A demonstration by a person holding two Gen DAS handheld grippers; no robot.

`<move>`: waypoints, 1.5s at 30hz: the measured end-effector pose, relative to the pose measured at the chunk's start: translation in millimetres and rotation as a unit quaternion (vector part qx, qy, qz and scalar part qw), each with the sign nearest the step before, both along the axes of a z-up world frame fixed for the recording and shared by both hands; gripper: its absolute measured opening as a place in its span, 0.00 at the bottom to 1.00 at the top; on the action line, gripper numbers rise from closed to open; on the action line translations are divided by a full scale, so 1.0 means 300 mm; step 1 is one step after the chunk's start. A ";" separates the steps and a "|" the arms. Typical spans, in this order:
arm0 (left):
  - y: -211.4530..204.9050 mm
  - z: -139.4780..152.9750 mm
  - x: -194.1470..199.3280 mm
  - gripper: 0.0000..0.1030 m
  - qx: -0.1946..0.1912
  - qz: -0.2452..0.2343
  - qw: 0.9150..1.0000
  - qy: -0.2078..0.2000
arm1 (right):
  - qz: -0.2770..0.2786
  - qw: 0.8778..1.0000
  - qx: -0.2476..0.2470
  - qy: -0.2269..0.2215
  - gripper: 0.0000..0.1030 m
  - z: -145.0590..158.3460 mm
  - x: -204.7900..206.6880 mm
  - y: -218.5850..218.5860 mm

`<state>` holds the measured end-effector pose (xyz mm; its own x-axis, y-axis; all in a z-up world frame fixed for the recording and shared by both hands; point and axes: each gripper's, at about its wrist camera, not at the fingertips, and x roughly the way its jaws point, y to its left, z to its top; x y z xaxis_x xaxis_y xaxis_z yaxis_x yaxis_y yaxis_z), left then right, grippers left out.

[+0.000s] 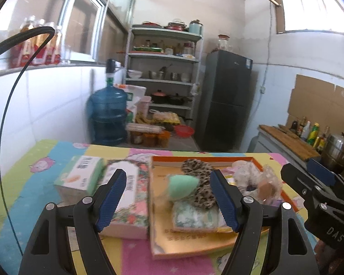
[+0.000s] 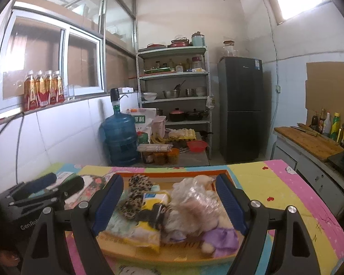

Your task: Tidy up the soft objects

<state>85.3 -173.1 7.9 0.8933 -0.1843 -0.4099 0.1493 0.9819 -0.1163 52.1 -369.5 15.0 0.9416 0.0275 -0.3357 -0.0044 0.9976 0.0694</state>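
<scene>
An orange-rimmed shallow box (image 1: pixel 162 240) (image 2: pixel 172 173) lies on the colourful table and holds soft items. In the left wrist view I see a mint green sponge egg (image 1: pixel 182 186), a leopard-print scrunchie (image 1: pixel 203 183), a pale green tissue pack (image 1: pixel 195 217) and a clear bag with a beige puff (image 1: pixel 267 186). My left gripper (image 1: pixel 169 202) hovers open above the box's left part, holding nothing. In the right wrist view a yellow tissue pack (image 2: pixel 146 231), a dark hair piece (image 2: pixel 154 213), white mesh in plastic (image 2: pixel 195 197) and a purple soft item (image 2: pixel 222 238) fill the box. My right gripper (image 2: pixel 169 202) hangs open over them.
Two tissue boxes (image 1: pixel 80 178) (image 1: pixel 128 206) lie left of the orange box. The table's far edge faces a blue water jug (image 2: pixel 120 137), jars on the floor, a metal shelf (image 2: pixel 174 91) and a dark fridge (image 2: pixel 240 107). A counter with bottles (image 2: pixel 309 139) runs along the right.
</scene>
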 end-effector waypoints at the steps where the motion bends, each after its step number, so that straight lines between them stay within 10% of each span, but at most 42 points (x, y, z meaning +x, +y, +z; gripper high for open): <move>1: 0.010 0.001 -0.016 0.74 0.004 0.007 1.000 -0.001 | -0.001 1.000 0.001 0.002 0.80 -0.001 -0.008 0.012; 45: 0.292 -0.057 -0.525 0.75 0.018 0.039 0.999 0.014 | -0.091 0.995 -0.031 0.010 0.80 -0.061 -0.450 0.348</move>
